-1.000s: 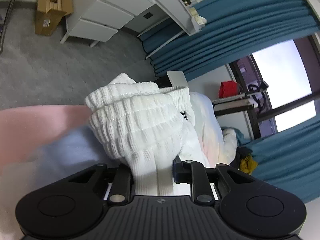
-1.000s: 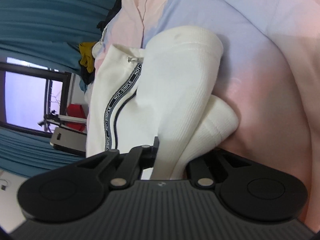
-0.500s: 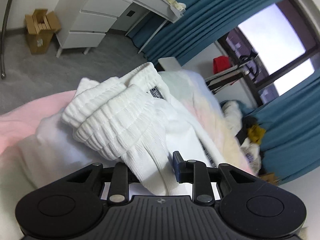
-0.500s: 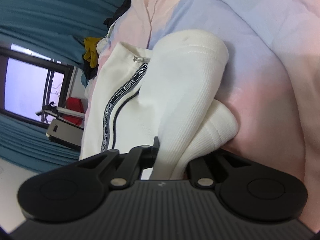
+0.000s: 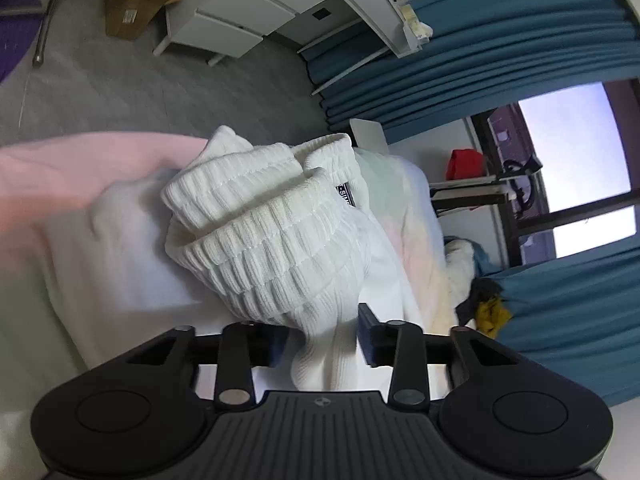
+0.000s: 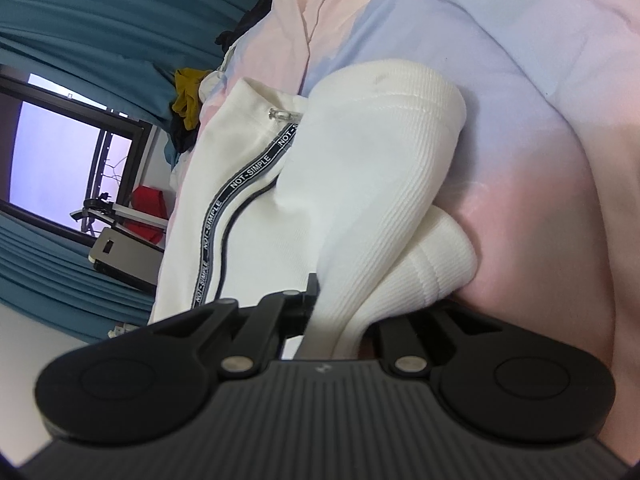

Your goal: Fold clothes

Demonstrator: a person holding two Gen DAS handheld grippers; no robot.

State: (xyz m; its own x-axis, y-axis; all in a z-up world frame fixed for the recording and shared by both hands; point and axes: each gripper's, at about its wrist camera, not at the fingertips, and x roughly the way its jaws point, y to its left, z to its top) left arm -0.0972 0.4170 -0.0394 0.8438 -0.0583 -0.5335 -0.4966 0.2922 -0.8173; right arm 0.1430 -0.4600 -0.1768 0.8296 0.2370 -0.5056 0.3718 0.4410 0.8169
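A white garment lies on a pastel pink and blue bedsheet (image 6: 520, 92). Its bunched ribbed band (image 5: 272, 240) rises just in front of my left gripper (image 5: 322, 342). The left jaws are opening: a strip of the white cloth still runs between them, with a small gap at the left pad (image 5: 278, 344). In the right wrist view the garment (image 6: 360, 168) shows a dark "NOT-SIMPLE" tape stripe (image 6: 224, 208) and a folded ribbed cuff (image 6: 436, 264). My right gripper (image 6: 344, 320) is shut on this ribbed cloth, which hides its right fingertip.
A white drawer unit (image 5: 240, 12) and a cardboard box (image 5: 136, 4) stand on the grey floor beyond the bed. Teal curtains (image 5: 500, 40) frame a window (image 5: 572, 152). Loose yellow and dark clothes (image 5: 486, 304) lie at the bed's far end.
The left jaws have spread and loosened off the white cloth, and the left gripper has swung sideways. The right gripper keeps its grip in the same place, rolled slightly.
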